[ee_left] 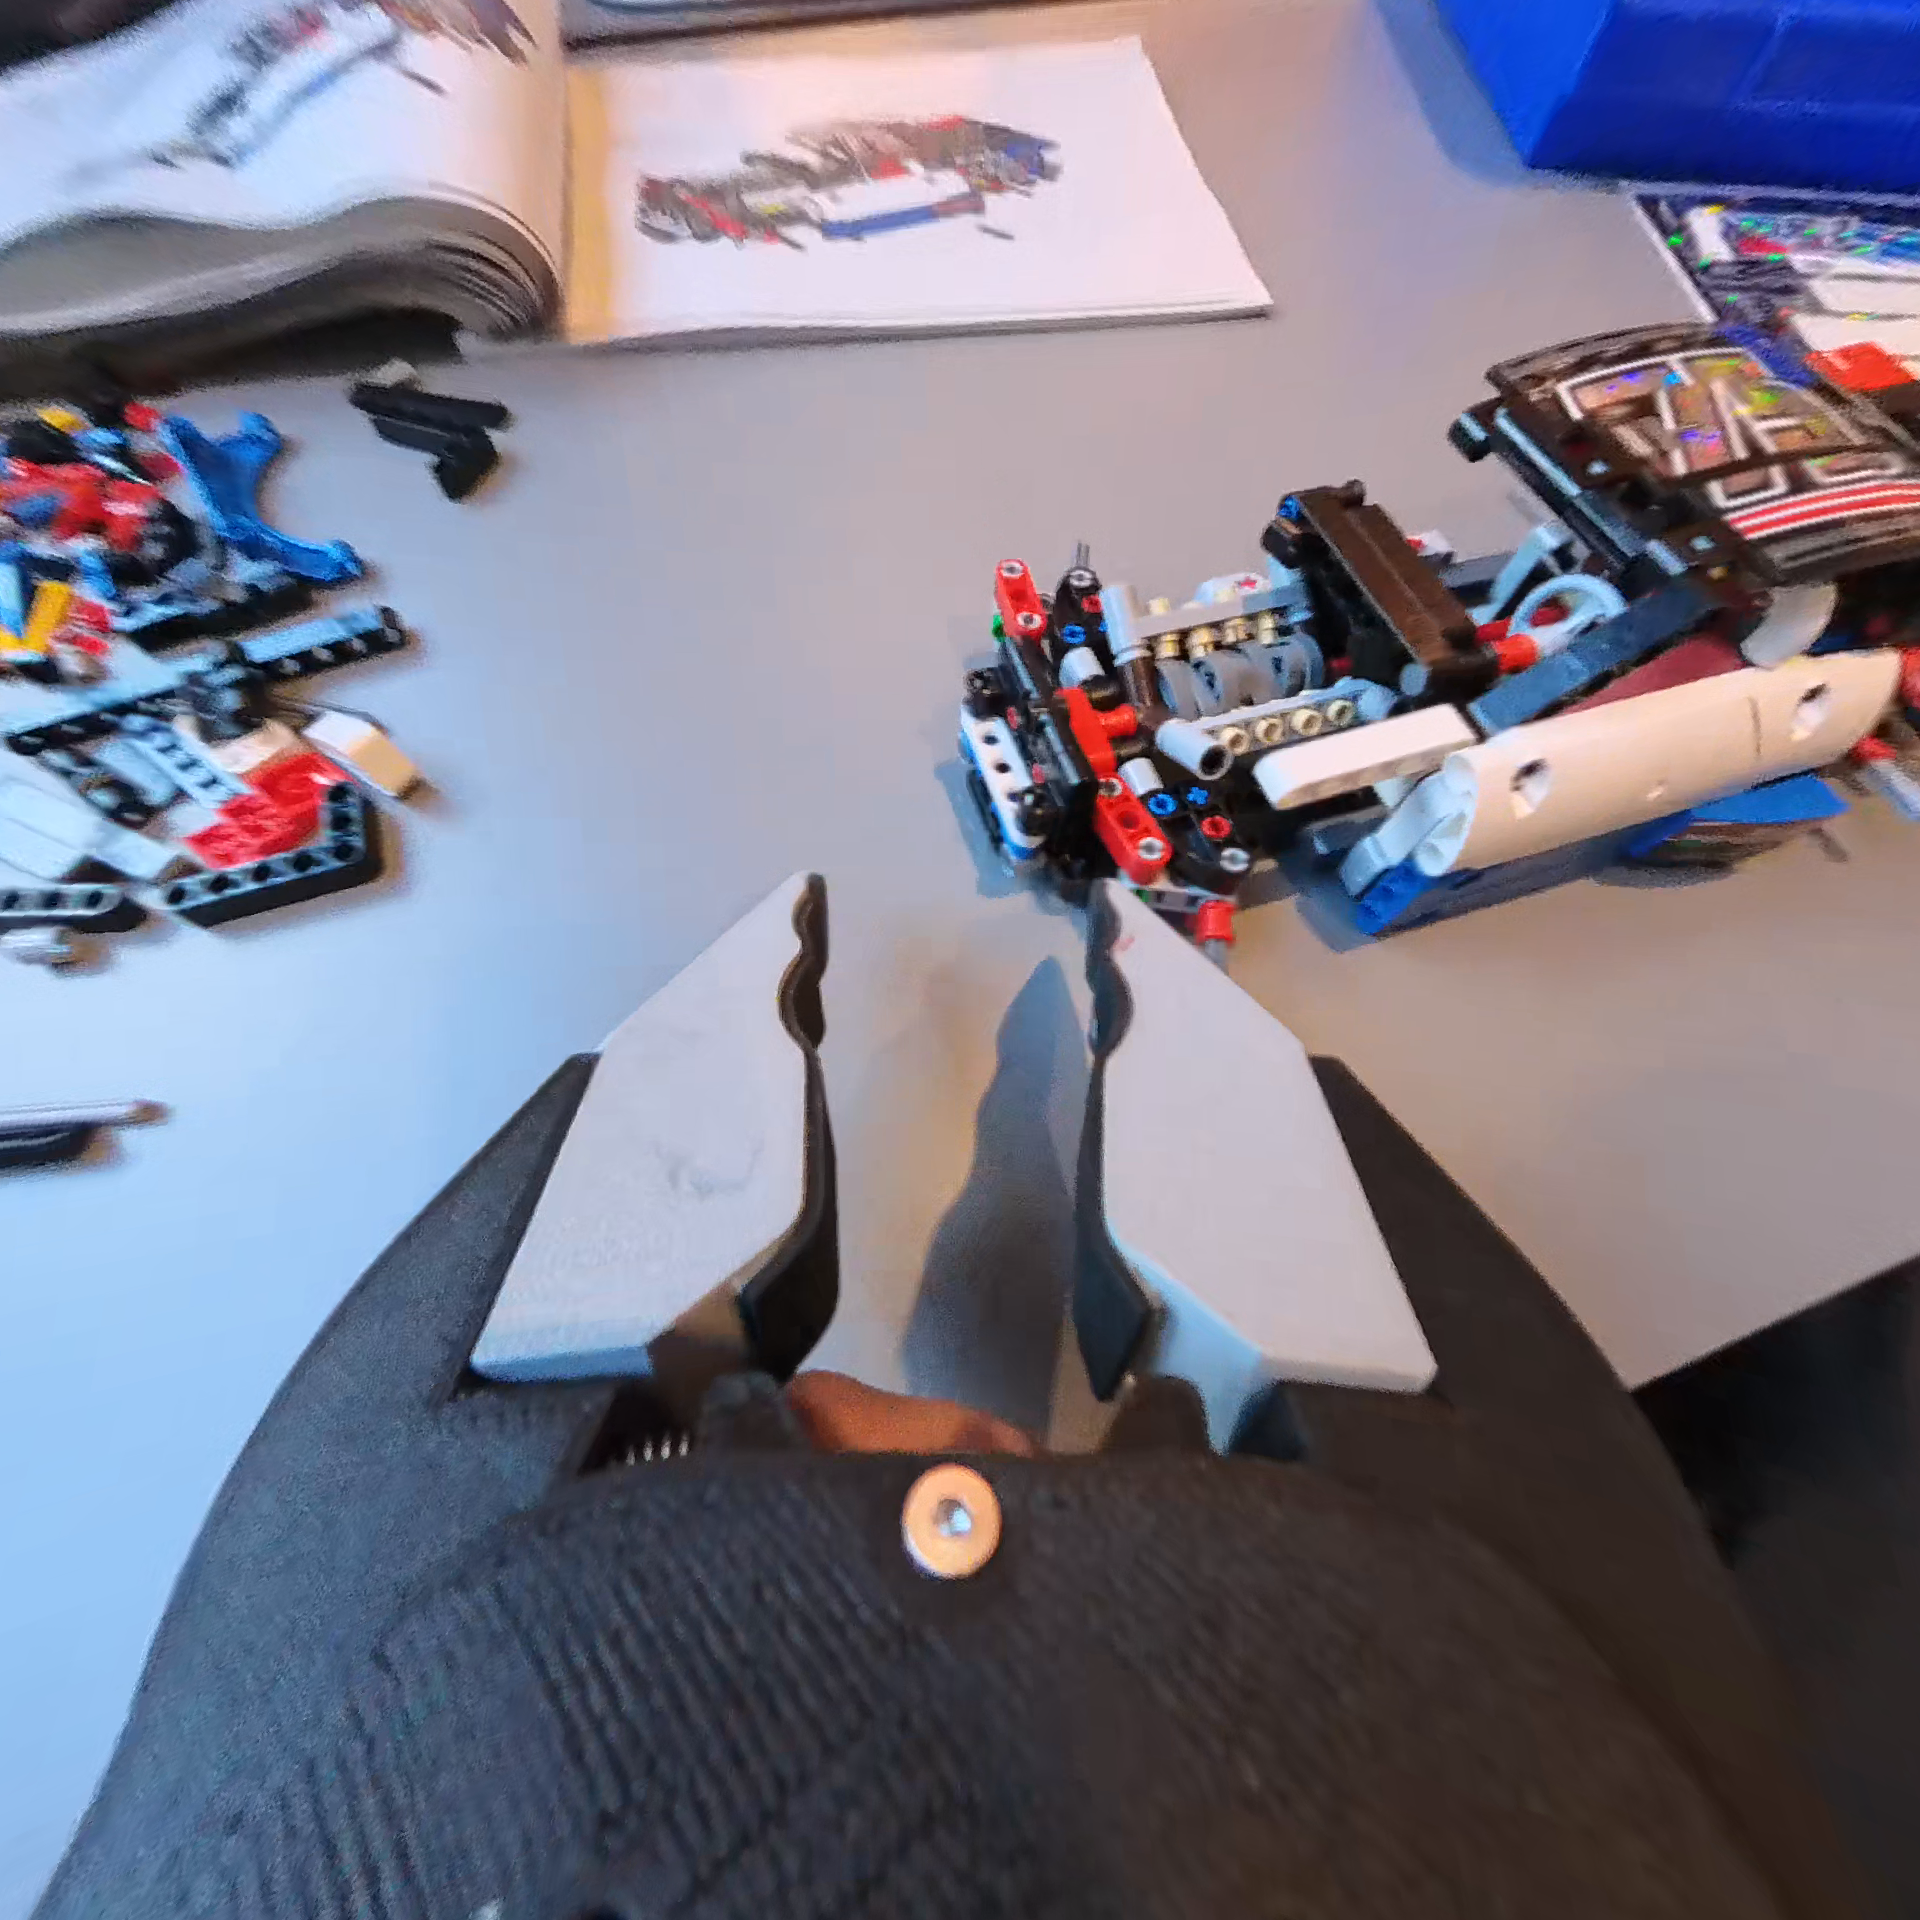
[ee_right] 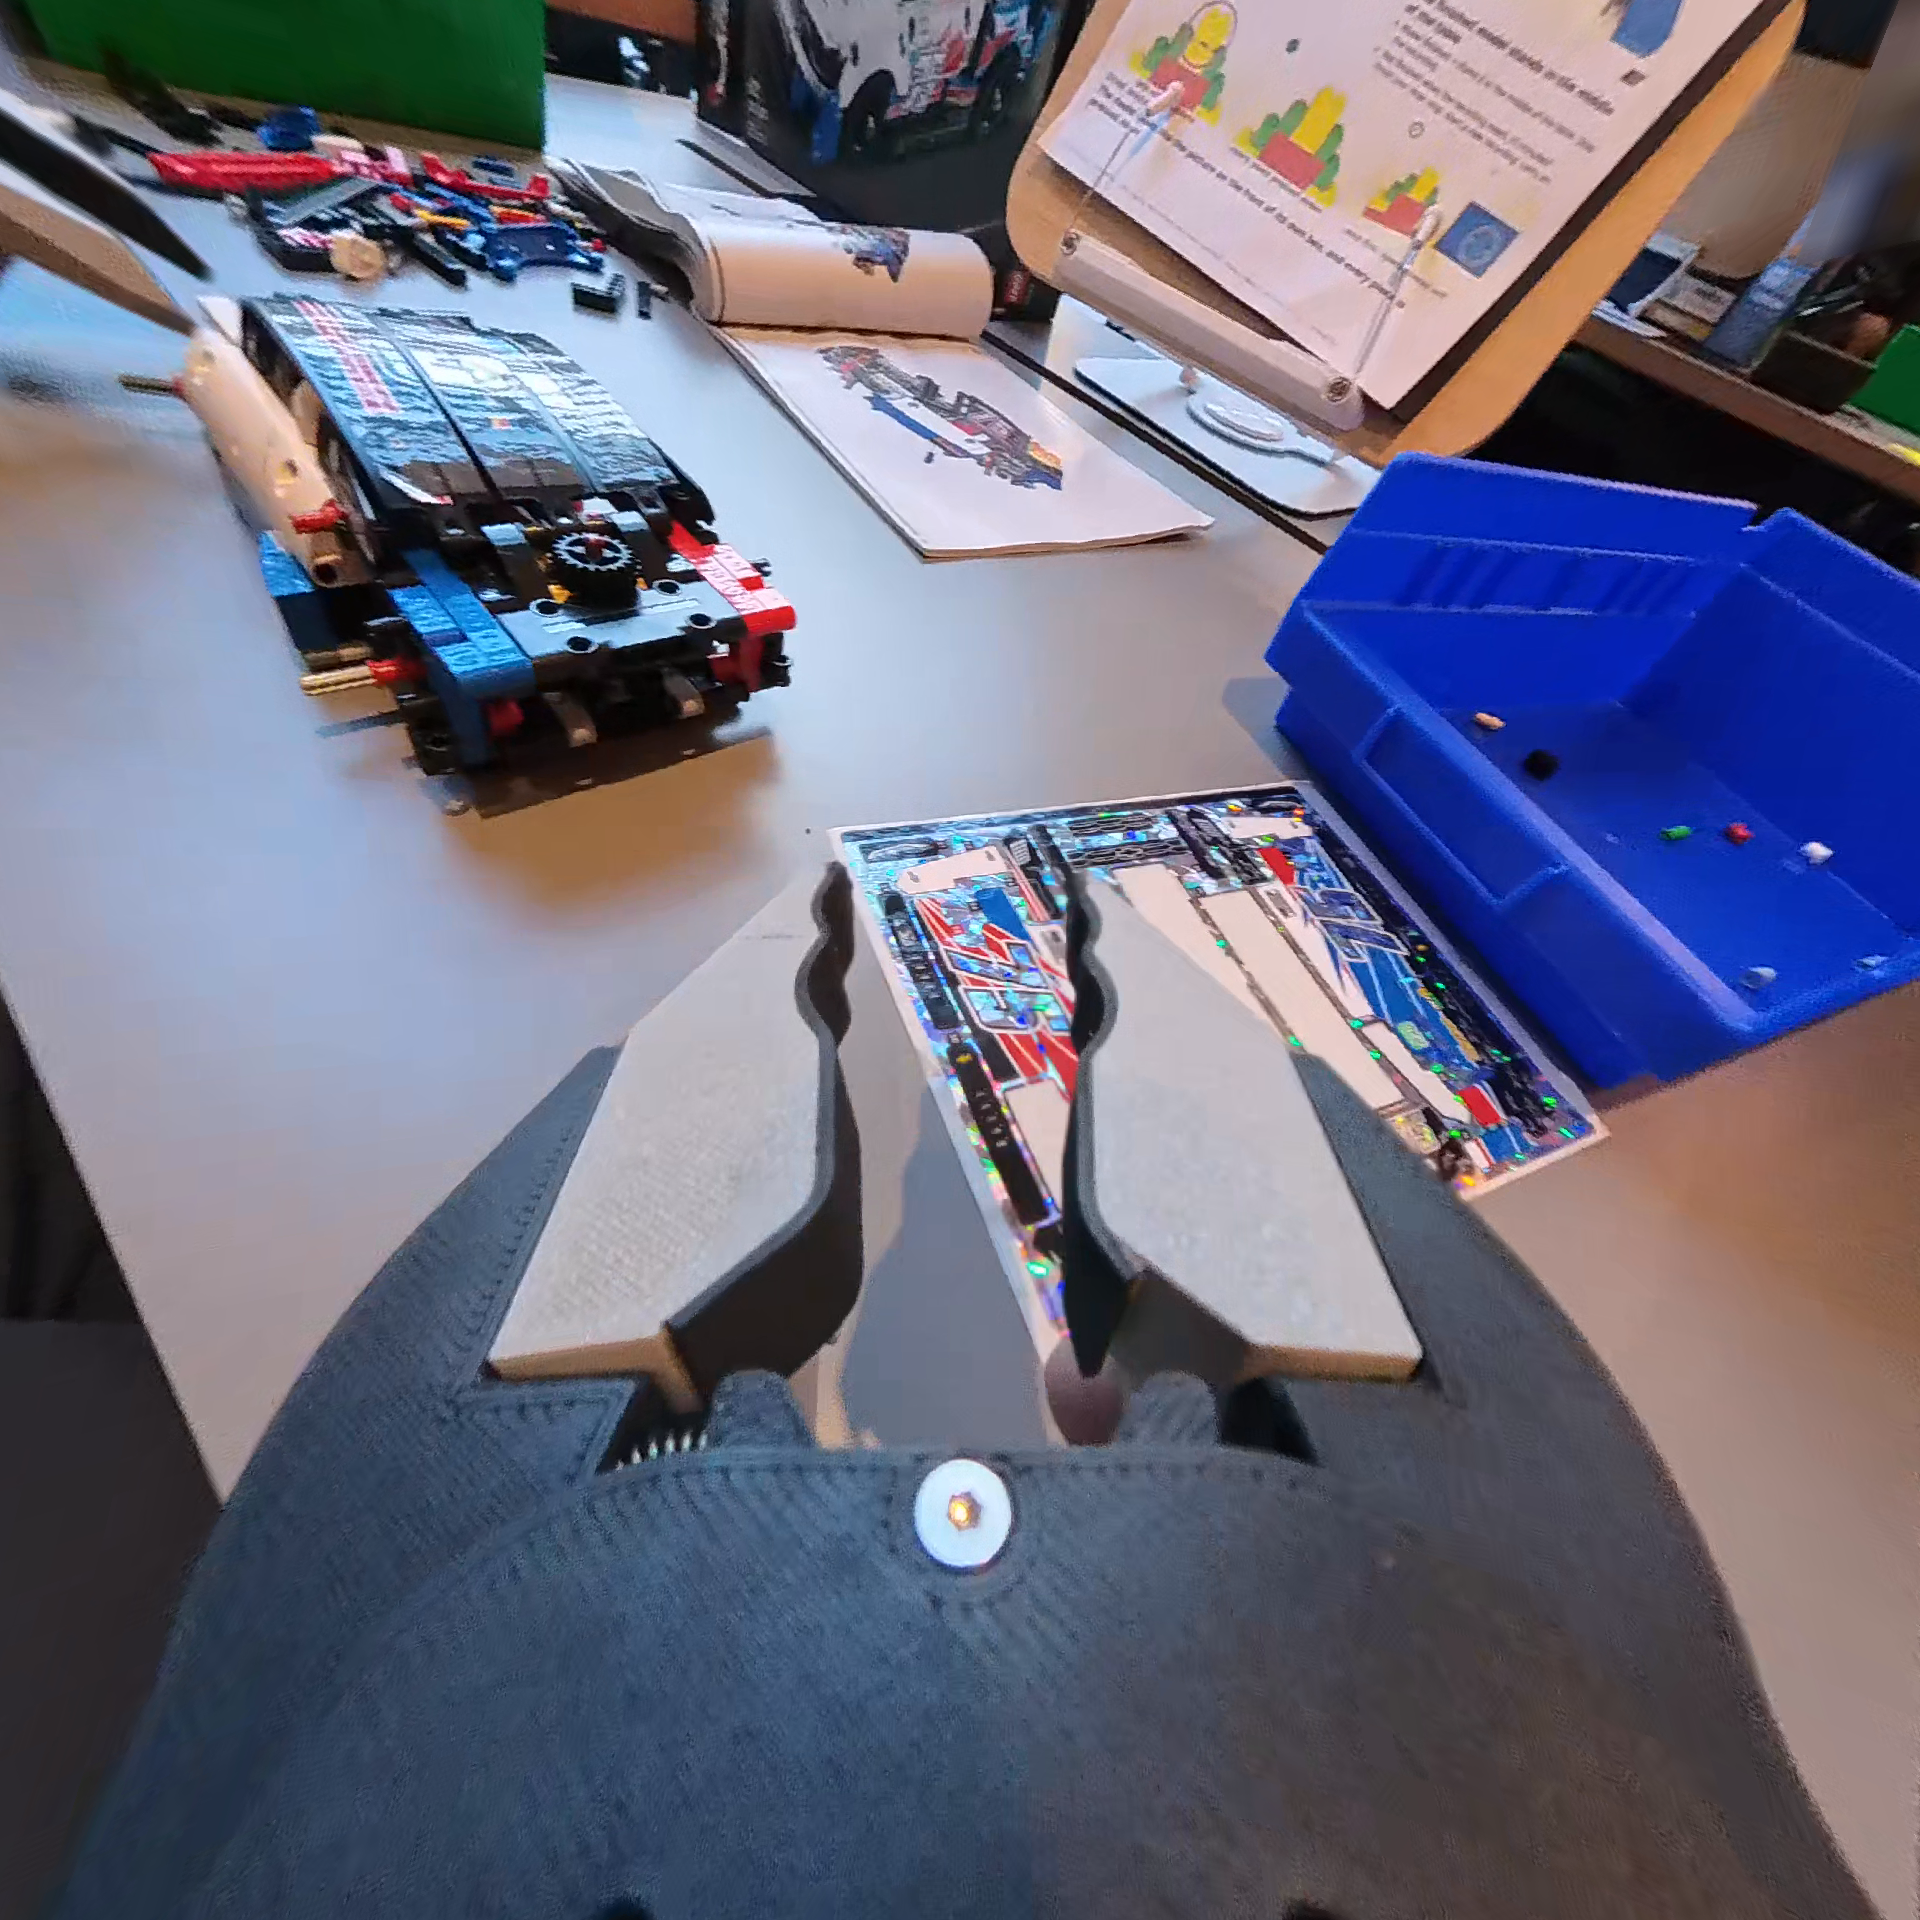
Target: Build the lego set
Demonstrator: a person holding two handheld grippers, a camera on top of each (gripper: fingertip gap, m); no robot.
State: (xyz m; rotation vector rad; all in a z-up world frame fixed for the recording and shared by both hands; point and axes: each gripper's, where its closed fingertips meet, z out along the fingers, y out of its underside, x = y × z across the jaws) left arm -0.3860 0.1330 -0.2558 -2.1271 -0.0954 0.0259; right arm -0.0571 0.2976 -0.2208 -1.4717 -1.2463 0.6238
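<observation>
A partly built lego car (ee_left: 1455, 686) with white side panels, a black roof and red and blue pins lies on the grey table; it also shows in the right wrist view (ee_right: 488, 520). My left gripper (ee_left: 956, 920) is open and empty, just in front of the car's front end. My right gripper (ee_right: 956, 914) is open and empty, above the near edge of a shiny sticker sheet (ee_right: 1247, 987). A pile of loose lego parts (ee_left: 177, 665) lies to the left, and farther back in the right wrist view (ee_right: 395, 208).
An open instruction booklet (ee_left: 883, 197) lies at the back of the table (ee_left: 675, 582). A blue bin (ee_right: 1662, 790) with a few tiny pieces stands at the right. A tilted board with a printed sheet (ee_right: 1382, 166) and a set box (ee_right: 883, 94) stand behind. My right fingertips sit around 40 cm from my left ones.
</observation>
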